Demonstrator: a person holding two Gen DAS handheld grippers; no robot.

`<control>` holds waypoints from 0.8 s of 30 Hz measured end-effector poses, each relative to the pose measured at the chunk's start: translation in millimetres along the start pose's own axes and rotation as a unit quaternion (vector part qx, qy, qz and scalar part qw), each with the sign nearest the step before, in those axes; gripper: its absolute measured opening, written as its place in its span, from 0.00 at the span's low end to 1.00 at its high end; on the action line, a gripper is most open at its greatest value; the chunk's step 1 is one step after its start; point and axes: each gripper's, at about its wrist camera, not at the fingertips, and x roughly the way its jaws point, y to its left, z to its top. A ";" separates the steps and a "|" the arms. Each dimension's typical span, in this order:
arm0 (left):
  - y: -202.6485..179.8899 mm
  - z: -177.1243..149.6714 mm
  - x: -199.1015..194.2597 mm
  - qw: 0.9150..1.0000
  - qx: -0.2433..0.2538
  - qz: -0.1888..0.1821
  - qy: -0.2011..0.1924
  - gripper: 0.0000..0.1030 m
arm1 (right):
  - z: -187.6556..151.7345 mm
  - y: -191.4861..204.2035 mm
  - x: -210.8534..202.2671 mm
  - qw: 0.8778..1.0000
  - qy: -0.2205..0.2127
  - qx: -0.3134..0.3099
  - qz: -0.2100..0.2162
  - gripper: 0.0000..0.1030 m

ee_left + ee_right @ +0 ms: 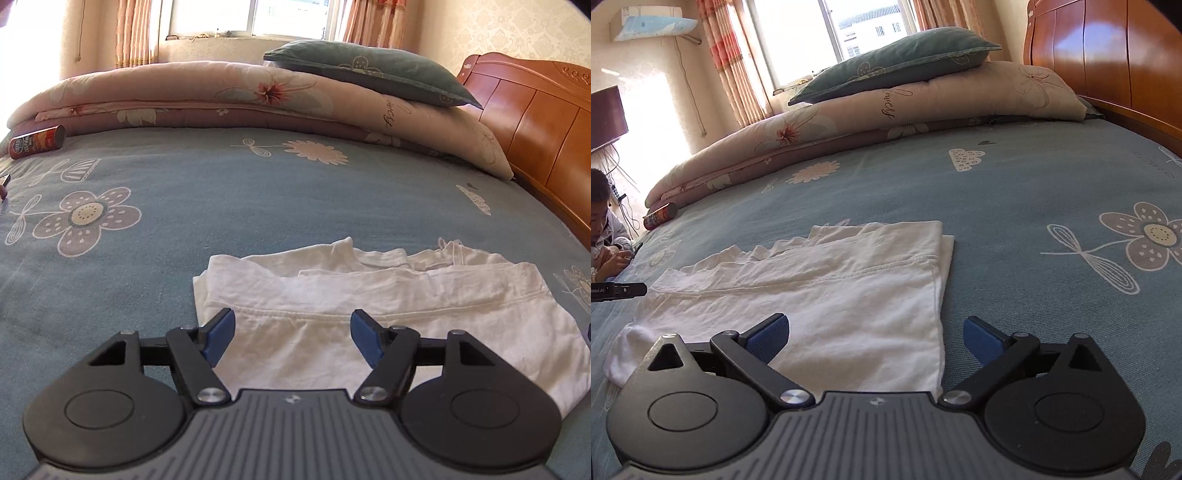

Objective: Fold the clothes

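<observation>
White folded garment [369, 295] flat on the blue flowered bedsheet [184, 184], left gripper [291, 332] spread wide and empty above its near edge, right gripper [875, 336] fully spread, gripping nothing, over its corner

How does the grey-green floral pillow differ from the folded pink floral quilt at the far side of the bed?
The grey-green floral pillow is small and lies on top; the folded pink floral quilt is long, layered, and rests on the blue sheet. The pillow sits near the wooden headboard; the quilt spans the bed. Both carry flower prints.
</observation>
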 end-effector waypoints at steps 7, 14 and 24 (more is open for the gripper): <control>20.2 14.1 57.8 0.996 -0.058 0.039 0.054 0.67 | 0.6 12.1 -0.5 1.000 0.004 -0.027 0.013 1.00; -3.1 44.4 44.2 0.998 -0.045 0.001 0.035 0.72 | 4.2 7.8 -10.5 1.000 -0.005 -0.016 0.007 1.00; -12.7 34.3 97.8 0.995 -0.069 0.021 0.073 0.77 | 1.2 3.1 -13.2 1.000 -0.004 -0.016 0.000 1.00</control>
